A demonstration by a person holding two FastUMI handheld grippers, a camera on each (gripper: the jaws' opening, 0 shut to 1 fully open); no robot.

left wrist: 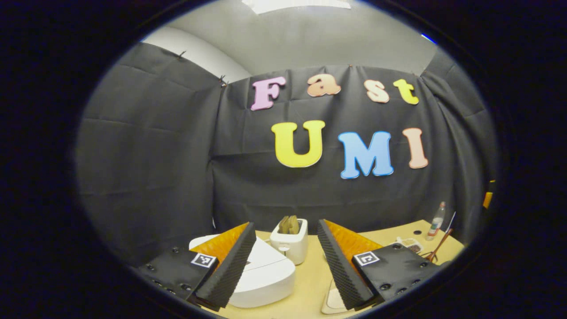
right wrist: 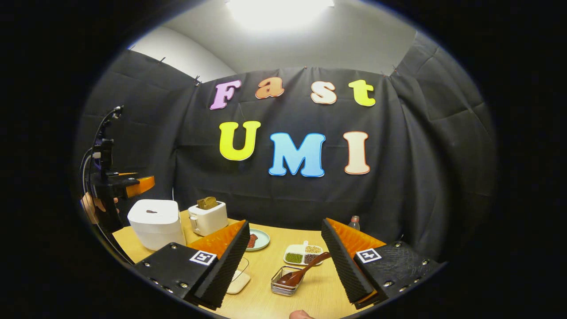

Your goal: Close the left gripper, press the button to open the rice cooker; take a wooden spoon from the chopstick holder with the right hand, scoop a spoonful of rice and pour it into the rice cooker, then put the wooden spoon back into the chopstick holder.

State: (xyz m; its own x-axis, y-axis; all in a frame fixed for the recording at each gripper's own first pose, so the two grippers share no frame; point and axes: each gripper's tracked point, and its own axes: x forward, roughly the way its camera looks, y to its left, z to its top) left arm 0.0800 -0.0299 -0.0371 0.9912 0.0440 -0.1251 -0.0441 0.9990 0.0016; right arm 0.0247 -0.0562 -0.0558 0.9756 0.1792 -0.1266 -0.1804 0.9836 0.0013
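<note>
- Table (right wrist: 319, 292): pale wood top, set against black cloth walls; grey ceiling above with a bright light panel (right wrist: 279, 9).
- Rice cooker (right wrist: 156, 223): white, lid down, at the table's left end in the right gripper view; in the left gripper view it sat just ahead of the left gripper (left wrist: 283, 261), whose fingers were spread apart with nothing between them.
- Toaster (right wrist: 207, 218): white, with brown slices standing in its slots, just beside the rice cooker, toward the back wall.
- Wooden spoon (right wrist: 305, 269): dark, lying tilted in a wire basket (right wrist: 285, 283), handle reaching toward a white divided dish (right wrist: 303, 253) of grains.
- Small plate (right wrist: 258, 240): pale green, holding something reddish, near the toaster.
- Bottle (right wrist: 354, 221): clear, at the table's back edge.
- Right gripper (right wrist: 285, 268): fingers spread wide, empty, held above the table's near edge.
- Flat white dish (right wrist: 239, 279): partly hidden behind the right gripper's finger.
</note>
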